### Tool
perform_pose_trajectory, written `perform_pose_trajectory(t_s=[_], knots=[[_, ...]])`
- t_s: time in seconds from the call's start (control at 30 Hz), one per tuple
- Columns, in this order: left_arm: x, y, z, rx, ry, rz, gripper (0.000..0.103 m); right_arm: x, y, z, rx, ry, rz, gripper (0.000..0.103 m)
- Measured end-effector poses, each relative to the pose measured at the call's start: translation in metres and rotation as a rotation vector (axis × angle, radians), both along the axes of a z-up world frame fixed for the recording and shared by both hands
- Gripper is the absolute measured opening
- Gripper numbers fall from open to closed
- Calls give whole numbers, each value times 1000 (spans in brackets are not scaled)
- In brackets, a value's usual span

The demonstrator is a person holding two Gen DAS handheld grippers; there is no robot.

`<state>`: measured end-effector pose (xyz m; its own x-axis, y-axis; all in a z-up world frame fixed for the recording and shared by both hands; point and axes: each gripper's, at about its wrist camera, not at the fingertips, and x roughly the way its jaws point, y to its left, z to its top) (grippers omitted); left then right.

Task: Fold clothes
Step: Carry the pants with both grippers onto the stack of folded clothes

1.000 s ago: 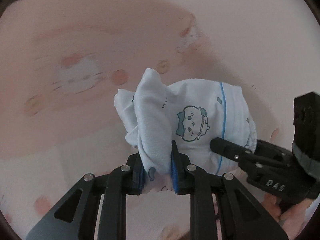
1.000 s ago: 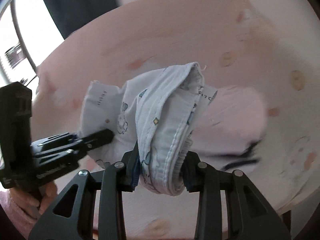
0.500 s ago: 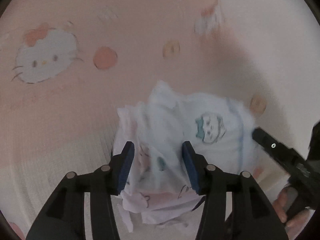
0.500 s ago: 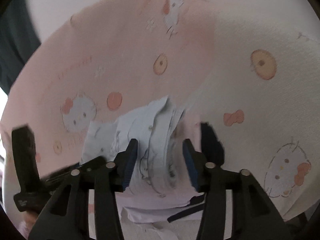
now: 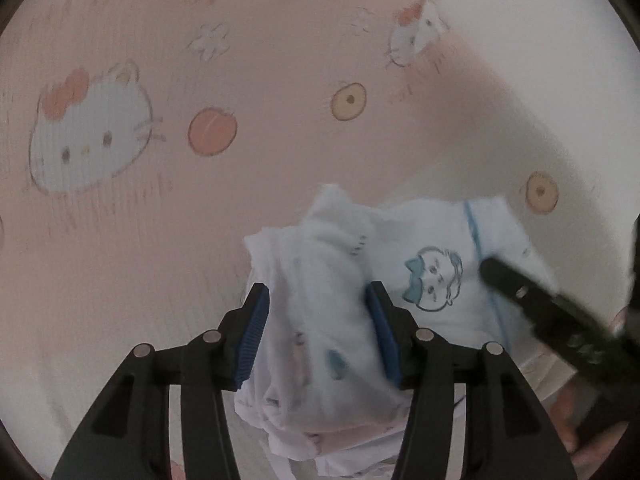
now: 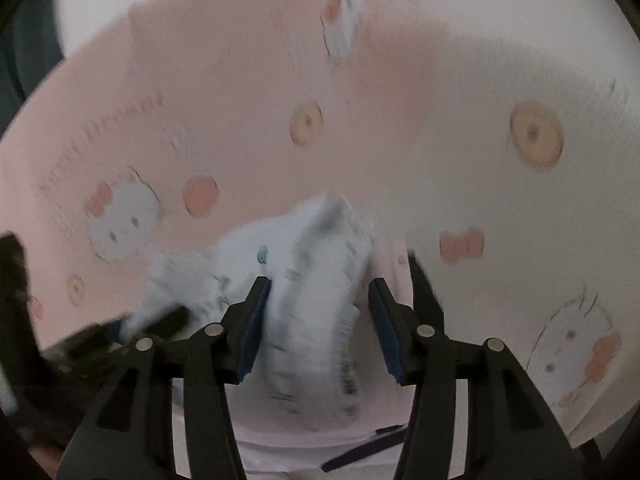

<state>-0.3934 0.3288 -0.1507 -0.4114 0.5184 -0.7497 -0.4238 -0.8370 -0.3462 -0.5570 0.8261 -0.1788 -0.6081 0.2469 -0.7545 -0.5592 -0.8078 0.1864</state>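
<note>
A small white garment [image 5: 436,280], printed with a cartoon face wearing a teal bow and edged with a thin blue stripe, is seen bunched on a pale pink garment [image 5: 320,436] that lies beneath it on the bed. In the right wrist view the same white garment [image 6: 312,300] is blurred, with a ribbed hem turned up towards the camera and the pink garment [image 6: 304,436] spread under it, a dark strap or trim showing at its lower edge.

The left gripper [image 5: 318,336] is held with its blue-padded fingers [image 5: 254,336] spread apart, one on each side of a raised fold of the white cloth; the pads are close to the fabric, but no pinch is shown. The right gripper [image 6: 316,328] is likewise held apart, its blue pads [image 6: 252,328] flanking the upturned hem without closing on it. Each gripper is also seen from the other's camera as a blurred black shape at the frame edge, and part of a hand [image 5: 580,416] is visible low on the right of the left wrist view.

Everything rests on a pink and cream bedsheet [image 5: 160,240] printed with white cat faces wearing red bows, round biscuits and a red apple [image 5: 213,131].
</note>
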Motion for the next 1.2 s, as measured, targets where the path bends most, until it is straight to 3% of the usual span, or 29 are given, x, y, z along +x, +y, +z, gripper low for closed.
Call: perform_pose_trajectory(t_s=[0.13,0.27,0.3,0.4,0.5,0.53,0.6,0.73,0.8,0.87,0.97,1.07,1.2], knots=[[0,-3,7,29,11,14,54,22,17,7,-126,74,-19,54],[0,-4,17,59,31,34,51,45,65,8,-495,330,-54,55],[-1,-4,19,67,36,39,51,46,65,13,-484,335,-49,55],[-1,-4,25,83,50,53,51,30,39,22,-270,164,-36,55],[-2,5,10,-40,26,109,54,11,16,18,-103,14,-43,56],[-3,3,7,-54,7,142,54,9,9,21,-54,-4,-58,60],[1,-8,14,1,-25,180,54,8,-4,31,18,1,-91,60],[16,-27,30,-51,23,174,55,-4,-40,47,131,-4,-107,61],[19,-59,40,-45,18,188,55,-13,-56,47,107,-14,-110,65],[21,-100,52,-63,28,232,55,-22,-73,49,86,-24,-116,78],[21,-166,67,-150,63,320,55,-30,-103,58,45,7,-131,78],[21,-230,82,-213,81,408,56,-33,-119,61,108,-9,-134,80],[27,-288,100,-194,85,471,56,-35,-136,64,219,-45,-132,84]])
